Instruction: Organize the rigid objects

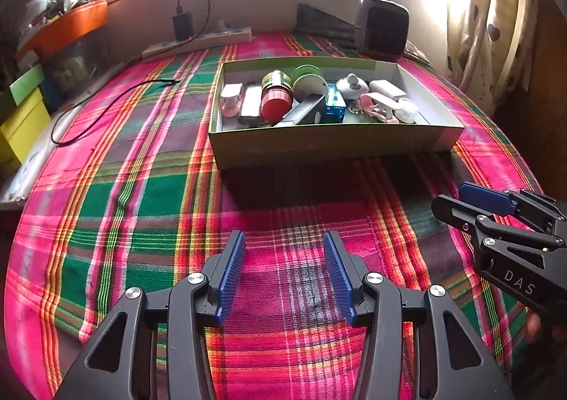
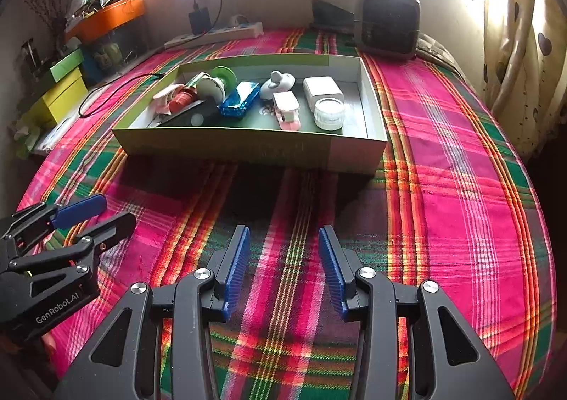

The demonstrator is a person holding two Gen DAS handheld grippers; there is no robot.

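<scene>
A shallow green cardboard box (image 1: pixel 333 146) (image 2: pixel 248 146) stands on the plaid cloth ahead of both grippers. Inside lie several small objects: a red-capped jar (image 1: pixel 276 103), a green and white spool (image 2: pixel 216 82), a blue case (image 2: pixel 239 99), a pink and white toy (image 2: pixel 287 111), a white block (image 2: pixel 323 88) and a white lidded jar (image 2: pixel 329 113). My left gripper (image 1: pixel 284 242) hangs open over bare cloth, nothing between its blue pads. My right gripper (image 2: pixel 283 235) is open too, empty, short of the box's near wall. Each gripper shows at the edge of the other's view.
A small grey heater (image 2: pixel 388 22) stands behind the box at the back right. A power strip (image 2: pixel 216 34) with a charger lies along the back wall, and a black cable (image 1: pixel 102 109) trails over the cloth at left. Yellow and green boxes (image 2: pixel 60 95) and an orange tray sit left.
</scene>
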